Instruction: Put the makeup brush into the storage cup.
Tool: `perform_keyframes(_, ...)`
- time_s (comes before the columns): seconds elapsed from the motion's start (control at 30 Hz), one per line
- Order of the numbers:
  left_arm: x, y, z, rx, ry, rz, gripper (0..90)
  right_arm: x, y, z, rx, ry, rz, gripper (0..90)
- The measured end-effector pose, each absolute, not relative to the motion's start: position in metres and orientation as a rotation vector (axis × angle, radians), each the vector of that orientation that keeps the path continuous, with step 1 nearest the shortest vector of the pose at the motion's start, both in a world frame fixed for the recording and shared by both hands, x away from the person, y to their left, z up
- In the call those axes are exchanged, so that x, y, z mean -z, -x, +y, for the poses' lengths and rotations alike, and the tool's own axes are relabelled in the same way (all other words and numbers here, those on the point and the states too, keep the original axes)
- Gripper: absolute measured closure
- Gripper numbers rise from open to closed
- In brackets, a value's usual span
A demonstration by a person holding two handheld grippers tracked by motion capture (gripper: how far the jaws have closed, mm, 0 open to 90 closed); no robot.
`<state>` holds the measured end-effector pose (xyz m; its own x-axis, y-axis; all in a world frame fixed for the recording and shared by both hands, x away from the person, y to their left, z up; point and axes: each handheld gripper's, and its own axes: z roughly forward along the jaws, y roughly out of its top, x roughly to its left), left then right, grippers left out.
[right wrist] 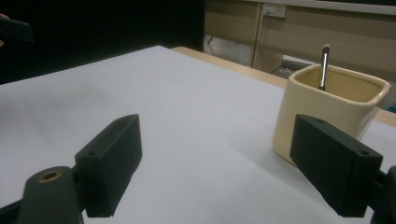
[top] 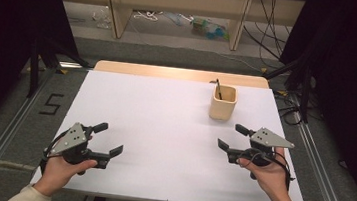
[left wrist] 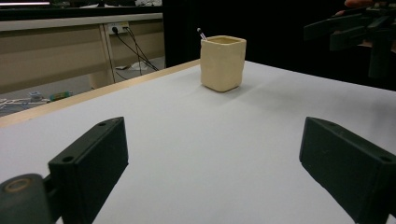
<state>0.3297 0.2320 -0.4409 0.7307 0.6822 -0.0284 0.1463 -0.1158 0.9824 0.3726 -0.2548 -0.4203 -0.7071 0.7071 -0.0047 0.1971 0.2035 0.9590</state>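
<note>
On the white bench, toward its far right part, stands a cream cup with squared sides, upright, and a thin dark-handled tool leans inside it, its tip rising above the rim. The cup stands alone, near the wooden strip along the bench's far edge.

The right gripper is held in the person's right hand at the near right of the bench, just short of the cup and apart from it. Its fingers are spread wide with nothing between them. In the right gripper view the cup sits close ahead, partly behind the right-hand finger, and the tool shows as a slim metal shaft with a pale tip inside it.

The left gripper is held in the left hand at the near left of the bench, well apart from the cup. Its fingers are also released and wide apart, holding nothing, and hover over bare bench surface. In the left gripper view the cup stands far ahead across the bench, with the right gripper at the upper right edge.

Beyond the bench lies a floor with cables and wooden furniture legs.
</note>
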Motion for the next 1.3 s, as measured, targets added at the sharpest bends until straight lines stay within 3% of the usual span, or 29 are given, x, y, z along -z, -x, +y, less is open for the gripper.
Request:
perform_keyframes(0.73, 0.440, -0.329, 0.232, -0.527, -1.650, 0.675, 7.3, 0.421, -0.335, -0.264, -1.471, -0.860, 2.056, 16.1)
perform_keyframes(1.3, 0.441, -0.330, 0.231, -0.522, -1.650, 0.679, 7.3, 0.425, -0.337, -0.263, -1.481, -0.846, 2.025, 15.8)
